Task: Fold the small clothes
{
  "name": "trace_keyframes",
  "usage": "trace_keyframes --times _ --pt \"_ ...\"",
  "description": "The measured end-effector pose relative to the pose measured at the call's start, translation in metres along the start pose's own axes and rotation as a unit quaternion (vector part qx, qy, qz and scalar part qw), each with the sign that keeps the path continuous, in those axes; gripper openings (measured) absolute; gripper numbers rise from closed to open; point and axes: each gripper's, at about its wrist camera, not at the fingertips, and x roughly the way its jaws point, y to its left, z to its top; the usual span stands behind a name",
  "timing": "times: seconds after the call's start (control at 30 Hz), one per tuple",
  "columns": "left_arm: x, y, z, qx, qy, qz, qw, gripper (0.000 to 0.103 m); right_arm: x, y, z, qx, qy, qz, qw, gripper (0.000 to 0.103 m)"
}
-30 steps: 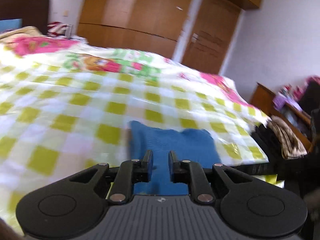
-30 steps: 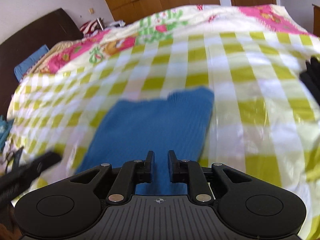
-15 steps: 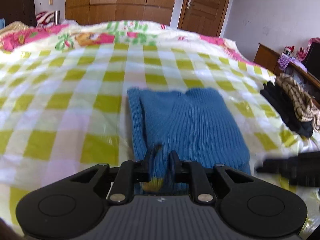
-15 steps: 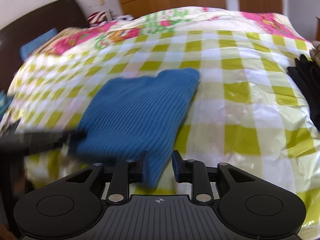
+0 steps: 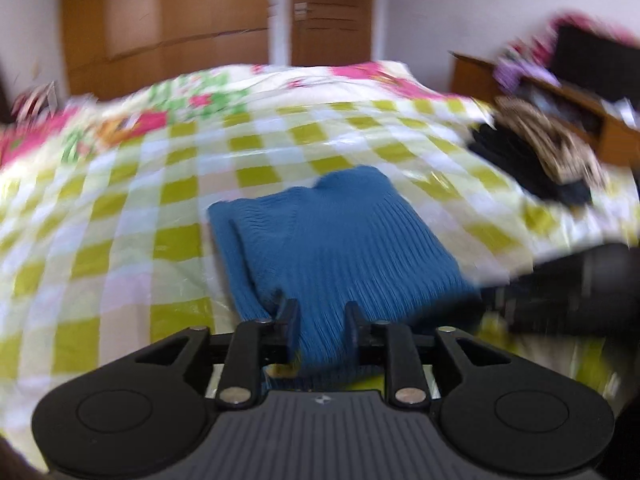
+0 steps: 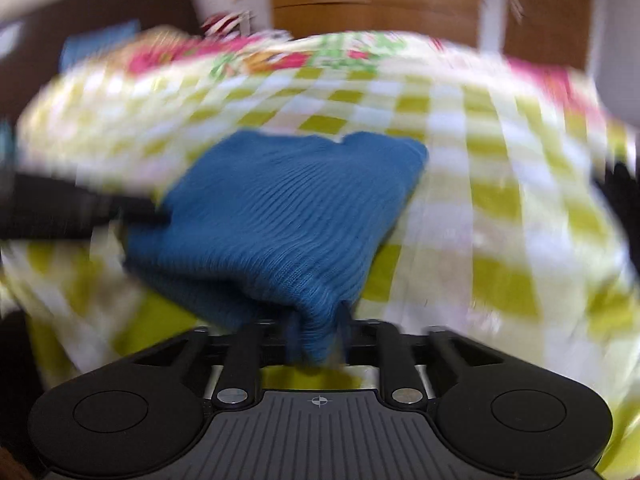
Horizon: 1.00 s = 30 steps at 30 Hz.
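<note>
A folded blue ribbed-knit sweater (image 5: 340,248) lies on a bed, its near hem gathered into both grippers at the bottom of each frame. In the left wrist view the left gripper (image 5: 320,322) stands with its jaws partly apart, having just been opening, and the sweater's near left corner sits between them; whether the pads still press the knit cannot be told. In the right wrist view, which is blurred, the right gripper (image 6: 318,330) has its jaws drawn close, having just been closing, and they pinch a bunched fold of the sweater's near right corner, lifted off the bed. The garment spreads from lower centre towards mid-frame over a yellow-and-white checked bedspread (image 5: 120,208) with a pink and green floral border at its far edge. At the right of the left wrist view, dark and brown striped clothes (image 5: 536,152) are heaped by a wooden cabinet (image 5: 612,136). Farther back stand a wooden wardrobe (image 5: 168,20) and a door (image 5: 332,8). No writing is legible.
</note>
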Motion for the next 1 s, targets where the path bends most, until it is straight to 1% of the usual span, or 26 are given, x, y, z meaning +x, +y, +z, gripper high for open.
trace_keyframes --times 0.07,0.1,0.2,0.27,0.37,0.4,0.43,0.47,0.5,0.57,0.6,0.67,0.7,0.77,0.8,0.83,0.87,0.9,0.93,0.97,1.0 --pt "0.001 -0.015 -0.006 0.063 -0.004 0.023 0.9978 0.045 -0.004 -0.017 0.002 0.056 0.002 0.013 0.998 0.010" --pt "0.004 -0.023 -0.009 0.097 -0.007 0.040 0.9945 0.045 -0.005 -0.024 0.002 0.072 0.004 0.016 0.997 0.010" --pt "0.013 -0.037 -0.016 0.167 -0.017 0.073 0.9832 0.045 -0.008 -0.031 0.000 0.089 0.006 0.019 0.996 0.009" --pt "0.013 -0.047 -0.017 0.198 -0.027 0.071 0.9772 0.045 -0.011 -0.030 -0.001 0.085 0.006 0.019 0.996 0.008" --pt "-0.004 -0.058 -0.018 0.217 -0.043 0.032 0.9747 0.046 -0.012 -0.032 0.001 0.089 0.007 0.019 0.996 0.008" --pt "-0.007 -0.063 -0.020 0.231 -0.048 0.036 0.9712 0.047 -0.011 -0.033 0.001 0.091 0.006 0.020 0.996 0.008" --pt "-0.005 -0.065 -0.022 0.241 -0.048 0.047 0.9683 0.047 -0.011 -0.032 0.001 0.089 0.005 0.020 0.996 0.008" --pt "-0.001 -0.065 -0.022 0.244 -0.044 0.058 0.9671 0.047 -0.010 -0.031 0.001 0.085 0.005 0.020 0.996 0.008" --pt "0.006 -0.063 -0.021 0.236 -0.038 0.064 0.9690 0.047 -0.009 -0.031 0.001 0.083 0.006 0.021 0.996 0.008" --pt "0.018 -0.057 -0.020 0.220 -0.024 0.065 0.9732 0.047 -0.007 -0.030 0.001 0.082 0.007 0.024 0.996 0.010" --pt "0.022 -0.058 -0.022 0.228 -0.019 0.069 0.9711 0.047 -0.007 -0.029 0.000 0.079 0.008 0.025 0.997 0.015" --pt "0.023 -0.059 -0.026 0.251 -0.019 0.076 0.9648 0.047 -0.008 -0.025 0.000 0.053 0.009 0.023 0.998 0.017" --pt "0.022 -0.059 -0.027 0.253 -0.019 0.077 0.9642 0.046 -0.009 -0.020 -0.001 0.034 0.008 0.021 0.999 0.017" --pt "0.018 -0.055 -0.027 0.241 -0.016 0.075 0.9674 0.042 -0.009 -0.010 -0.002 -0.007 0.004 0.013 1.000 0.019" --pt "0.017 -0.052 -0.027 0.232 -0.014 0.076 0.9697 0.037 -0.008 -0.005 -0.003 -0.025 0.002 0.011 1.000 0.023" --pt "0.017 -0.049 -0.024 0.218 -0.012 0.078 0.9728 0.033 -0.006 -0.001 -0.003 -0.042 0.002 0.009 0.999 0.029" --pt "0.018 -0.047 -0.022 0.205 -0.010 0.076 0.9758 0.031 -0.003 0.003 -0.003 -0.055 0.002 0.007 0.998 0.030" --pt "0.020 -0.045 -0.019 0.190 -0.005 0.074 0.9790 0.027 0.000 0.006 -0.004 -0.065 0.000 0.001 0.998 0.030" --pt "0.022 -0.043 -0.017 0.179 0.002 0.071 0.9813 0.024 0.003 0.008 -0.004 -0.072 -0.005 -0.011 0.997 0.026" --pt "0.023 -0.042 -0.017 0.172 0.010 0.067 0.9829 0.024 0.006 0.008 -0.004 -0.074 -0.009 -0.029 0.997 0.024" --pt "0.023 -0.041 -0.018 0.165 0.016 0.063 0.9841 0.023 0.007 0.004 -0.002 -0.058 -0.005 -0.032 0.998 0.014"
